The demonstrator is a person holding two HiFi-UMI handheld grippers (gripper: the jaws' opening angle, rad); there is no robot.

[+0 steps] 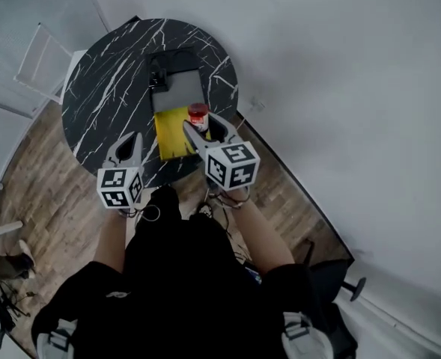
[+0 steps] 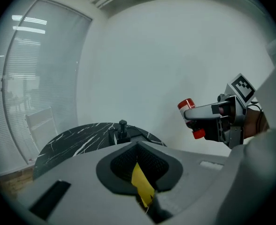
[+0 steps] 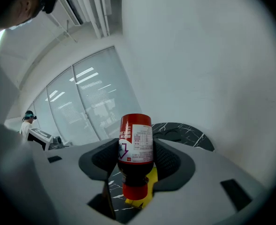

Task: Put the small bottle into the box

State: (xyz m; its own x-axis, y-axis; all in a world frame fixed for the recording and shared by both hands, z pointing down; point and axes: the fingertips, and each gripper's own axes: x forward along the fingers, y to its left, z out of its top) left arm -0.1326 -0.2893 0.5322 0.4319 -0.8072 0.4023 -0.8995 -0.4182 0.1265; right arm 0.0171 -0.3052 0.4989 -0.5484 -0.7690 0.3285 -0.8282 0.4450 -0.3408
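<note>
The small bottle (image 3: 136, 146) is clamped between the right gripper's (image 3: 137, 149) black pads, upside down, its red cap pointing down and its base up. Its red wrap carries a white panel of fine print, too small to read, and a white panel with a purple arrow-like mark. In the head view the small bottle (image 1: 198, 116) hangs over the far end of a yellow flat piece (image 1: 172, 134) on the near right part of the table (image 1: 108, 88). Whether the cap touches the yellow piece cannot be told.

Just beyond the yellow piece stands a black box (image 1: 172, 60) with a grey face toward the near side. I cannot tell whether the yellow piece belongs to it. From the left gripper view the black box (image 2: 115, 136) shows a short black knob on top.

The left gripper (image 1: 129, 139) hovers over the near left rim of the table, well left of the bottle. Its jaws are drawn together at the tips and hold nothing, with only a sliver of yellow showing low in the gap.

Each gripper carries a cube with black-and-white square markers (image 1: 233, 164). The table is round, black marble with white veins, on a wood floor (image 1: 48, 193) beside a white wall (image 1: 340, 73).
</note>
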